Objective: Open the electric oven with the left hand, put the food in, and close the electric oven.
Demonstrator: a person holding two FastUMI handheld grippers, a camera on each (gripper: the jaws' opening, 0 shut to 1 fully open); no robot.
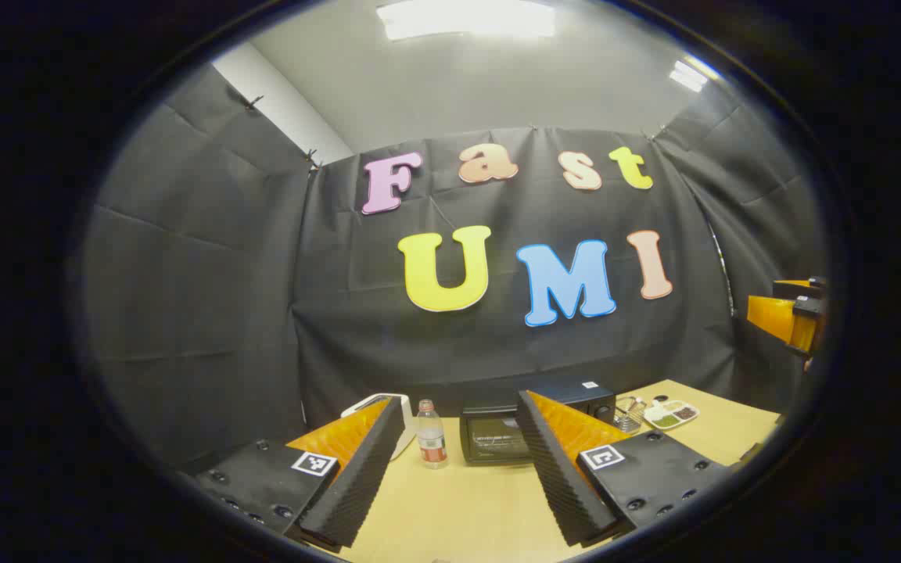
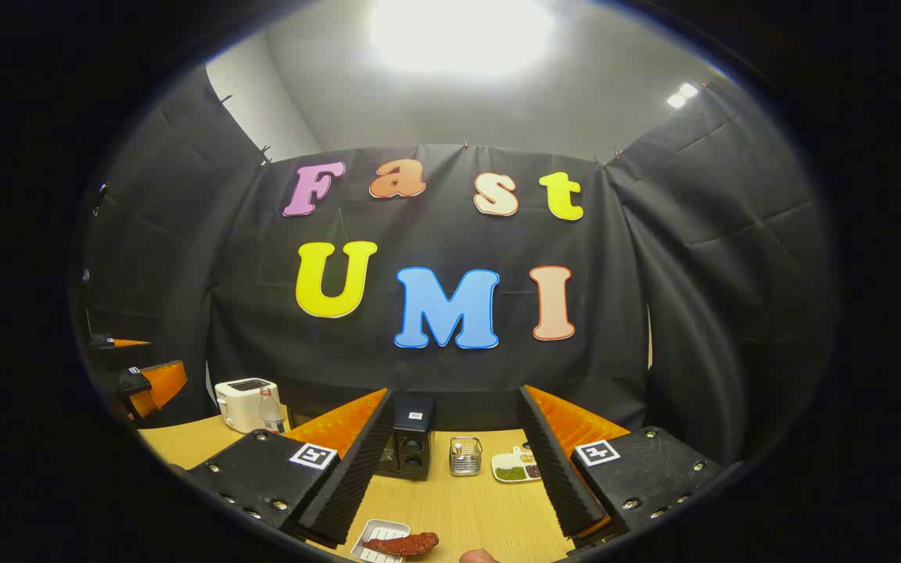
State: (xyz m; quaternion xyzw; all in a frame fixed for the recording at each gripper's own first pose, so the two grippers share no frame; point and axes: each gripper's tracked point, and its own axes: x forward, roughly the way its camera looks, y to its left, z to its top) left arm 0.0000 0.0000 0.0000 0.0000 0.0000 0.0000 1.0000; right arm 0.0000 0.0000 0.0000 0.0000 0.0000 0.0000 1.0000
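The black electric oven [image 1: 497,434] stands at the back of the wooden table with its door closed; its knob side [image 2: 411,447] appears in the right gripper view. A reddish-brown piece of food [image 2: 403,543] lies on a small white tray [image 2: 376,551] near the table's front. My left gripper [image 1: 458,469] is open above the table, well short of the oven, nothing between its fingers. My right gripper [image 2: 450,473] is open too, above and behind the food. The right gripper's orange fingers [image 1: 787,317] show at the far right, the left gripper's [image 2: 145,383] at the far left.
A white toaster [image 2: 243,403] and a water bottle [image 1: 431,434] stand left of the oven. A metal mesh holder [image 2: 465,456] and a white divided dish [image 2: 517,467] of green and dark bits sit to its right. The table's front [image 1: 458,516] is bare wood.
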